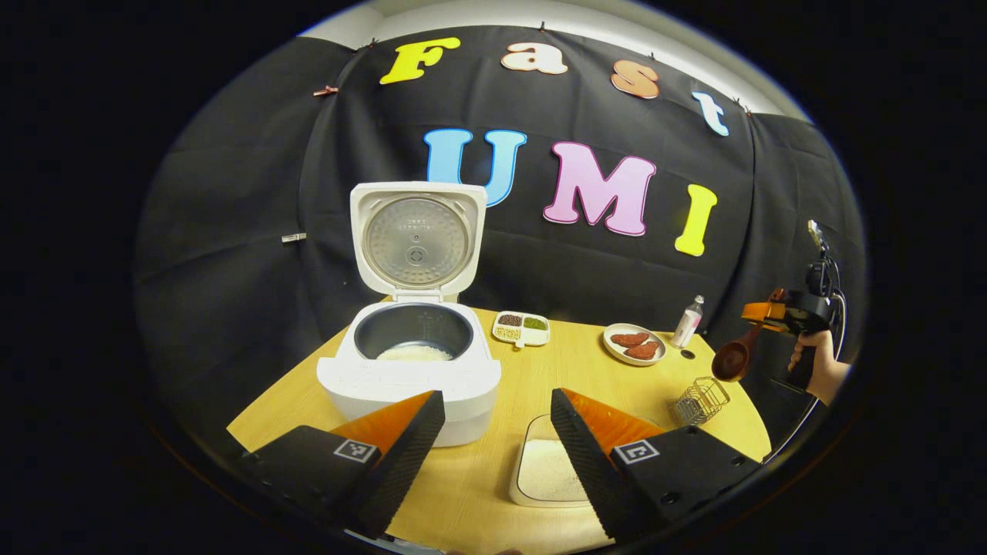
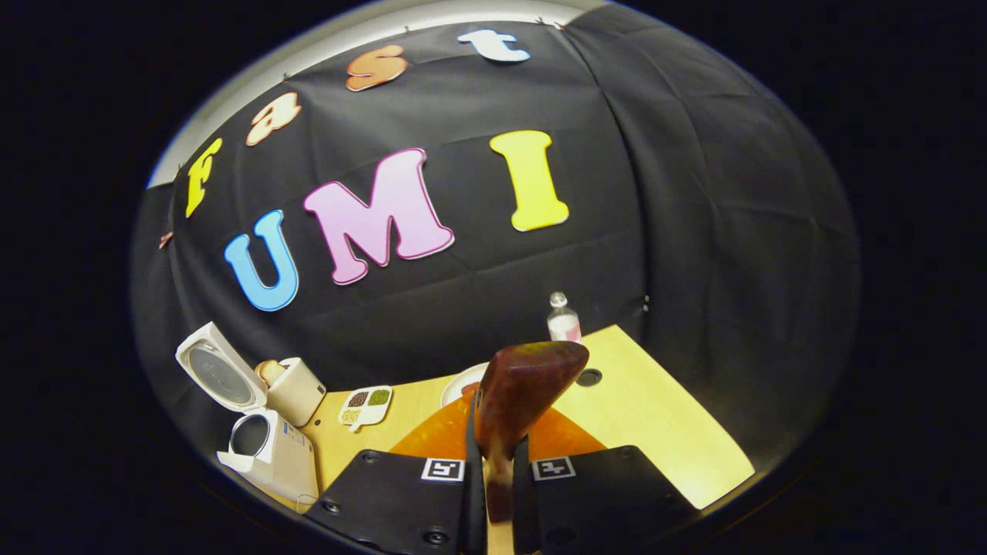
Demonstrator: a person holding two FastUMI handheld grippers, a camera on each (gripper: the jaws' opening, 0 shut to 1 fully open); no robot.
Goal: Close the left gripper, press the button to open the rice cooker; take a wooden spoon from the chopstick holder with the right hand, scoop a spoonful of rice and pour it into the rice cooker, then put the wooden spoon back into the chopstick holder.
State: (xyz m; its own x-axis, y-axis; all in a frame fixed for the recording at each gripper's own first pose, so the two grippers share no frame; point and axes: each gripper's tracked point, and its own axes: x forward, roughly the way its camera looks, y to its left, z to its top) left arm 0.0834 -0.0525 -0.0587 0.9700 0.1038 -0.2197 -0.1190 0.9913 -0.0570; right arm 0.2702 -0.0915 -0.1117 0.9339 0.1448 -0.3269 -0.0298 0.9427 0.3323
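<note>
I am holding the wooden spoon (image 2: 518, 393) clamped in my right gripper (image 2: 497, 478), lifted near the wire holder (image 1: 700, 399), while my left gripper (image 1: 497, 447) is hanging open. Farther off, the rice cooker (image 1: 412, 362) is standing open with rice inside, so I judge only putting the spoon back is remaining.

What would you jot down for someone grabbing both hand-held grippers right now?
Left hand-held gripper: open, holding nothing, near the rice tray.
Right hand-held gripper: shut on the wooden spoon, held up above the wire chopstick holder.
Done: rice cooker lid open; white rice already lies in the pot.
Left: cannot tell whether the scoop has been poured; if so, return the spoon to the holder.
</note>
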